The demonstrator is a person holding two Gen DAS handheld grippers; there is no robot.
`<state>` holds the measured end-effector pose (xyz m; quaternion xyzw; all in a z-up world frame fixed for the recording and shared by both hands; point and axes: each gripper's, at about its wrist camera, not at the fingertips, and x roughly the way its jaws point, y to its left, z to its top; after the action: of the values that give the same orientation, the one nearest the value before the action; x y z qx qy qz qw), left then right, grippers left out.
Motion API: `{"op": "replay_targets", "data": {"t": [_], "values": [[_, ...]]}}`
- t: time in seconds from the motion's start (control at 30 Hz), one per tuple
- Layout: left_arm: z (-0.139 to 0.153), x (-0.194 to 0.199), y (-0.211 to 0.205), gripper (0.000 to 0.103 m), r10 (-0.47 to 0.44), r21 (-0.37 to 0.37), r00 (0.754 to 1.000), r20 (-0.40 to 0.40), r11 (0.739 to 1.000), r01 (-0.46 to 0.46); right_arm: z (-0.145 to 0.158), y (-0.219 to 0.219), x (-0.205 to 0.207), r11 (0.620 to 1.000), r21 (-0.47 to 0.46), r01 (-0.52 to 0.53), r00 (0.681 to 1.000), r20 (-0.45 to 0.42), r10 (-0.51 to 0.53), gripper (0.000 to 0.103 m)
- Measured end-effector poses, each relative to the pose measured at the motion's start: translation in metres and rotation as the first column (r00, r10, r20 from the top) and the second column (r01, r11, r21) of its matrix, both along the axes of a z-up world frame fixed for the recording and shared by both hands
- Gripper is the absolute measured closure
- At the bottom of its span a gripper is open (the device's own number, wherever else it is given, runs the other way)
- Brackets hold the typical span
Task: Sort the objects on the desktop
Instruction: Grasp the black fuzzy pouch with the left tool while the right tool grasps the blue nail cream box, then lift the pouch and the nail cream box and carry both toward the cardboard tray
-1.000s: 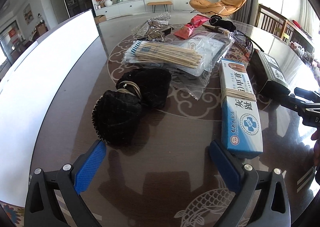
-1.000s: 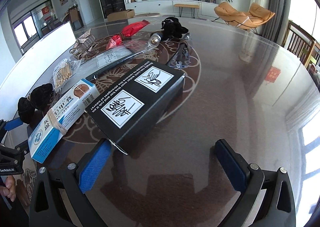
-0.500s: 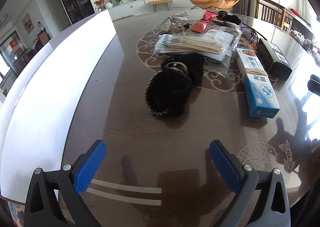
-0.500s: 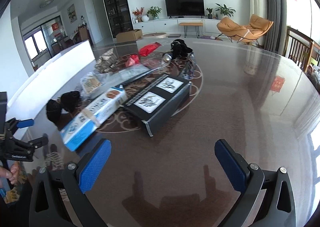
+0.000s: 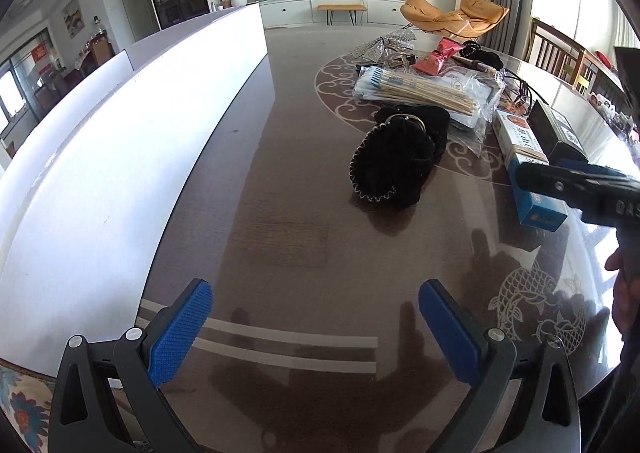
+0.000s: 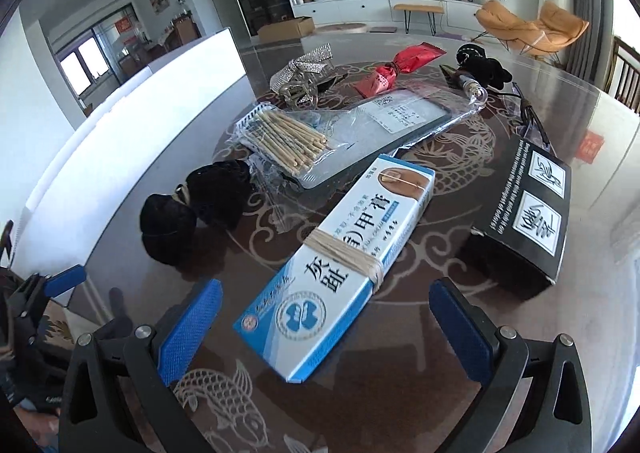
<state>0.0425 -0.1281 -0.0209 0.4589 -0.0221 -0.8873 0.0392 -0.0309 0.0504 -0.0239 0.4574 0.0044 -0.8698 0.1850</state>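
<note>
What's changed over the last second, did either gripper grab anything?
No grab. The right gripper swung left from the black box and now frames the near end of the blue-and-white box. The left gripper backed away from the black pouch. Both stayed open; objects unmoved.

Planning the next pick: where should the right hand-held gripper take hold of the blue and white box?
Grip the blue and white box across its narrow width near the rubber band, coming from its near end. It lies flat, pointing at the open right hand-held gripper.
</note>
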Motion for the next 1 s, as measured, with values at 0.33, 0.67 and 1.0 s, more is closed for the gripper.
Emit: {"op": "replay_targets", "data": {"t": [0.33,0.67,1.0], "values": [[0.004,-0.019,0.011,0.000,-0.069,-0.005,0.998,0.015,0.998,0.069,-0.011,0.030,-0.004,0.997,0.045,-0.066,0.998,-0.020,0.067,0.050],[0.009,-0.095,0.037,0.000,-0.196,-0.017,0.980,0.040,0.980,0.197,-0.011,0.092,0.019,0.998,0.057,-0.025,0.997,-0.071,0.029,0.051],[0.001,-0.117,0.047,0.064,-0.265,-0.018,0.962,0.061,0.964,0.266,-0.012,0.085,0.021,0.995,0.094,-0.027,0.996,-0.079,0.034,0.050]]}}
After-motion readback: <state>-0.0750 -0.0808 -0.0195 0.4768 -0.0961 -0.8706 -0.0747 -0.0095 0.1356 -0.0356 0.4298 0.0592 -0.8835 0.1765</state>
